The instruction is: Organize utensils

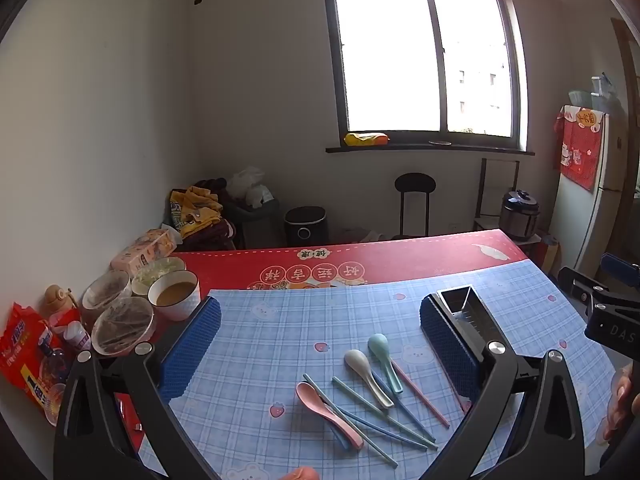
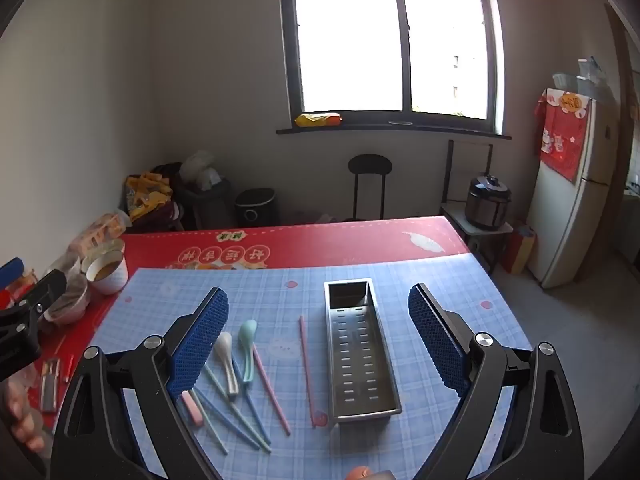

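Spoons and chopsticks lie scattered on the blue checked mat, left of the perforated metal tray. The mat covers a red desk facing a bright window. Left hand-held gripper and right hand-held gripper hover wide apart, empty.

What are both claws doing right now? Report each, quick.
Left claw: open, holding nothing, above the spoons and chopsticks.
Right claw: open, holding nothing, above the metal utensil tray.
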A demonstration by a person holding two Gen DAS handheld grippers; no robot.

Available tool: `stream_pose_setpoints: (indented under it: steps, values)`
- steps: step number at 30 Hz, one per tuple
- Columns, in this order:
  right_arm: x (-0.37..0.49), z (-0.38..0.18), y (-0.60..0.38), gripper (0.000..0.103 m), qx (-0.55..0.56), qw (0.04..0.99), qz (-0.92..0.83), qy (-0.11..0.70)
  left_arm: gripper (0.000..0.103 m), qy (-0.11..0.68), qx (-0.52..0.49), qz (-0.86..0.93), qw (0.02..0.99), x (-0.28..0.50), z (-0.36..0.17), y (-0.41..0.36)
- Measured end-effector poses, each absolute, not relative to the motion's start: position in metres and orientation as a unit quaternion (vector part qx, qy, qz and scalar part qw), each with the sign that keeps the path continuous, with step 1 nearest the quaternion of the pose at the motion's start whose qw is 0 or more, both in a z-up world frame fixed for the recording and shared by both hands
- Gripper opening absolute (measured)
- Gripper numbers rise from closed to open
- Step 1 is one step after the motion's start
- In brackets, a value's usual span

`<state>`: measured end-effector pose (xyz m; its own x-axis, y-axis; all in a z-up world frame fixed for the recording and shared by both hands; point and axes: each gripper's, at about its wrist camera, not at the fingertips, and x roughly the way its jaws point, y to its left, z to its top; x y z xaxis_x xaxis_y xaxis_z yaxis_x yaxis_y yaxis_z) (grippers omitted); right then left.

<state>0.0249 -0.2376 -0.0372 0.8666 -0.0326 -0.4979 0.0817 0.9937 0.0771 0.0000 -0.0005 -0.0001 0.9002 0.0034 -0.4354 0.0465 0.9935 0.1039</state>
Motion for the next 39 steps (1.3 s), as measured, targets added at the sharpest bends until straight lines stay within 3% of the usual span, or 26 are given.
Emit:
stream_pose_setpoints:
  steps: [39]
  values:
    - [0.024,-0.036,-0.228,0.089,0.046,0.964,-0.017,0.261,0.098,0.224,0.051,0.002,0.973,-0.012,0.003,0.005]
